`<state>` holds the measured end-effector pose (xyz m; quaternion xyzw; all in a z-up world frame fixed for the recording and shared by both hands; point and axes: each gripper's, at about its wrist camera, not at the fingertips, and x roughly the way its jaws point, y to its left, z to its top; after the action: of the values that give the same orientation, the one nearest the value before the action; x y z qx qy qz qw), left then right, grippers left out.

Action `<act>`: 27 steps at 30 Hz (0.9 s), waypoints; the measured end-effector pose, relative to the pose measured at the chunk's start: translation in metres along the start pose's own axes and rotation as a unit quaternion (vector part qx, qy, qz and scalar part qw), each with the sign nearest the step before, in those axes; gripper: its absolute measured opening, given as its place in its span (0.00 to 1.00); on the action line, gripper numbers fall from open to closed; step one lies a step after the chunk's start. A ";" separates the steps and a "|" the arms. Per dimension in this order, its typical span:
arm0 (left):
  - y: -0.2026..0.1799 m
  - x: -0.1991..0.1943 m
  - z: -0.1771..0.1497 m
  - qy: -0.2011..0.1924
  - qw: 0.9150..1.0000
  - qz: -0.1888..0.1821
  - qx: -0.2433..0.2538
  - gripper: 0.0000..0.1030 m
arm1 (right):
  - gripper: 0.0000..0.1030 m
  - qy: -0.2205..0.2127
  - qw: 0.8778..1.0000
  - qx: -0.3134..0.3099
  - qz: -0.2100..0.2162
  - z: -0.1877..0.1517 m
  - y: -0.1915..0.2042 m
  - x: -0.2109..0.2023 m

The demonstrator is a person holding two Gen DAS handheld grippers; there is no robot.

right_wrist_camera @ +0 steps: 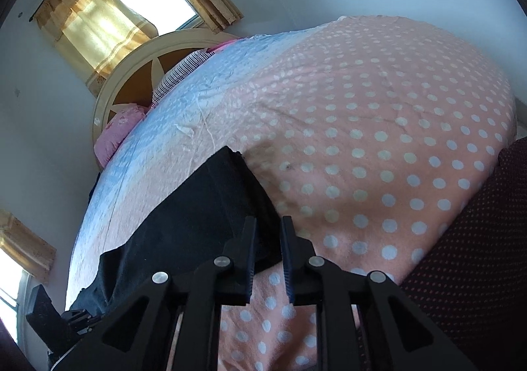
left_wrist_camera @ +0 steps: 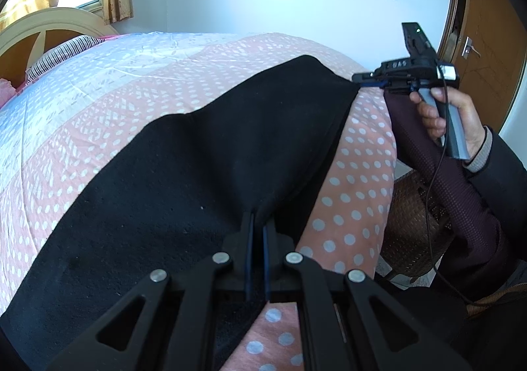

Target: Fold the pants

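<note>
— Biggest thing first?
— Bedspread, pink with white dots and a pale blue band, spread under and ahead of both grippers.
— Then?
— Black pants, laid out across that bedspread. Reaching forward and to the left from the left gripper, and stretched rightward up to the right gripper.
— Lying flat?
— Mostly flat. Drawn up into a peak at the far right corner, right at the right gripper's tips.
— And the left gripper's grip?
— Narrow, nearly closed. Clamped on a ridge of the black cloth at the near edge, with a fold of it standing between the two fingers.
— From the right wrist view?
— Jaws narrowed, though with a wider gap than on the left. Black cloth between them at the tips, dotted bedspread in the gap lower down. Rest of the pants trailing off ahead and to the left of that gripper.
— So holding?
— Holding the corner, judging by the peak seen from the left wrist.
— Anything else near?
— Right hand wrapped around the grey handle. Brown wicker basket below that hand, beside the bed. Far ahead, a cream headboard.
</note>
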<state>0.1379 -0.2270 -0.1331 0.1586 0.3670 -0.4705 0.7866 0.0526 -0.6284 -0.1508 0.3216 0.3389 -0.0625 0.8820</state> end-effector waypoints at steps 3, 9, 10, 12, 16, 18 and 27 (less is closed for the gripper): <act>0.001 0.001 -0.001 0.000 1.000 -0.002 -0.002 0.05 | 0.15 0.014 1.000 -0.002 0.009 -0.003 0.002 0.001; 0.001 0.001 -0.001 -0.001 1.000 -0.001 -0.002 0.05 | 0.10 0.026 1.000 -0.008 0.005 -0.008 0.006 0.008; 0.002 0.001 -0.001 -0.001 1.000 -0.001 -0.002 0.05 | 0.06 0.019 1.000 -0.014 0.002 -0.009 0.009 0.006; 0.001 0.002 0.001 -0.001 1.000 -0.002 -0.001 0.05 | 0.05 -0.008 1.000 -0.019 -0.008 -0.006 0.011 -0.001; -0.003 -0.001 0.005 -0.006 1.000 -0.003 0.011 0.05 | 0.05 -0.014 0.999 -0.019 -0.040 -0.002 0.006 -0.004; -0.006 0.002 0.002 -0.001 1.000 0.005 0.023 0.05 | 0.05 0.009 0.999 -0.020 -0.039 -0.005 0.000 0.009; 0.004 -0.036 -0.012 -0.039 0.999 0.020 0.027 0.14 | 0.49 -0.051 0.997 -0.017 -0.058 0.004 0.003 -0.020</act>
<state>0.1259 -0.1954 -0.1150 0.1687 0.3203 -0.4700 0.8050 0.0404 -0.6310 -0.1342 0.2825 0.3124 -0.1243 0.8984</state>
